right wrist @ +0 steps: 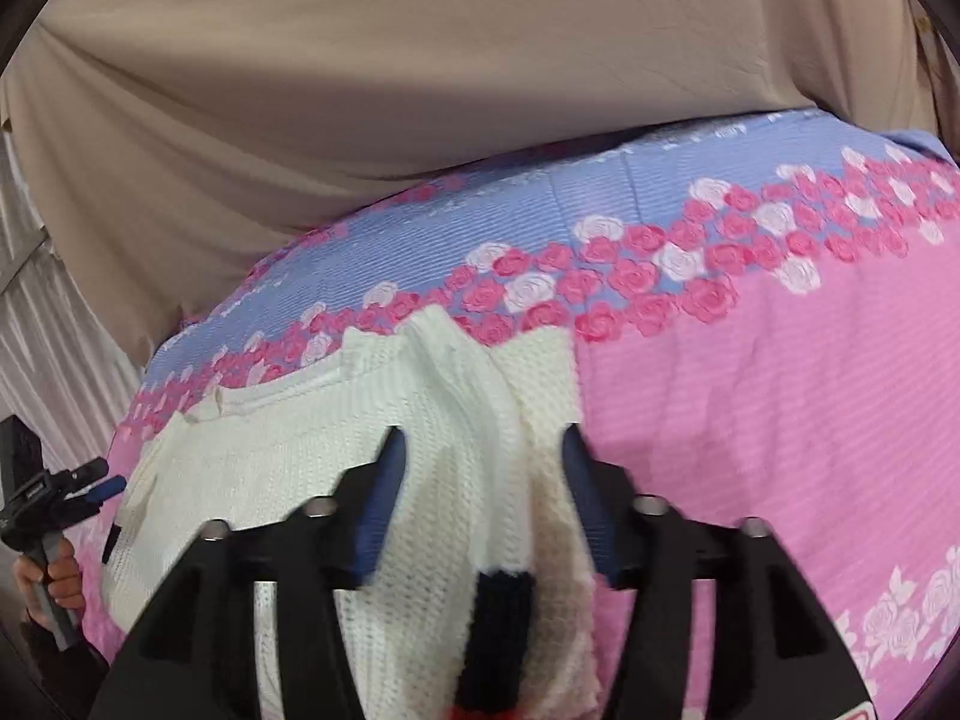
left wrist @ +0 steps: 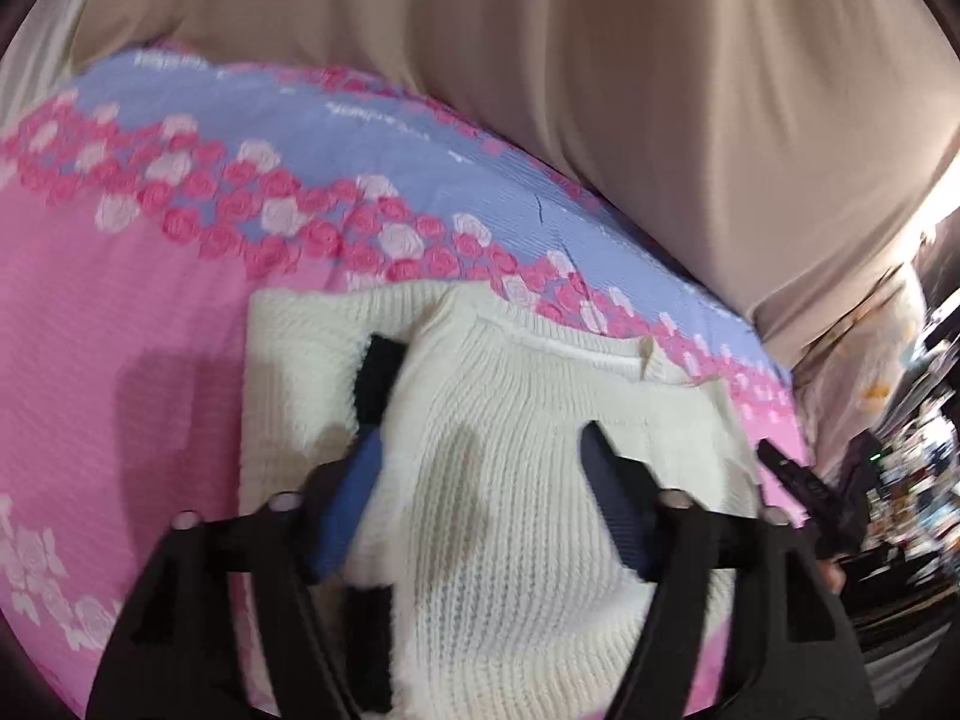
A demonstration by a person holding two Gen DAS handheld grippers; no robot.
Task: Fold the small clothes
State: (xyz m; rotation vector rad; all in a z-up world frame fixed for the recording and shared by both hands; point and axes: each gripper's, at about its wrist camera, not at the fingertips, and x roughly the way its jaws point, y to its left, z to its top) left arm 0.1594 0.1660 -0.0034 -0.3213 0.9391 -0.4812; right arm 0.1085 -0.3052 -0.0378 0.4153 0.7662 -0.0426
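Note:
A white knit sweater (left wrist: pixel 516 420) lies on a pink and blue floral bedspread (left wrist: pixel 120 312), neckline toward the far side. A black stripe (left wrist: pixel 375 384) runs along its left part. My left gripper (left wrist: pixel 480 450) hovers just over the sweater's body, open, its blue-padded fingers (left wrist: pixel 354 492) spread wide with knit showing between them. In the right wrist view the sweater (right wrist: pixel 288 450) has a raised fold down its right side and a black band (right wrist: pixel 504 618) near the camera. My right gripper (right wrist: pixel 480 438) straddles that fold, open. The left gripper (right wrist: pixel 102 480) shows at the far left, held by a hand (right wrist: pixel 51 585).
A beige draped cloth (left wrist: pixel 600 90) hangs behind the bed's far edge. The bedspread (right wrist: pixel 750 390) stretches away to the right of the sweater. Blurred cluttered shelves (left wrist: pixel 912 468) stand beyond the bed's right edge. The right gripper (left wrist: pixel 798 480) pokes in there.

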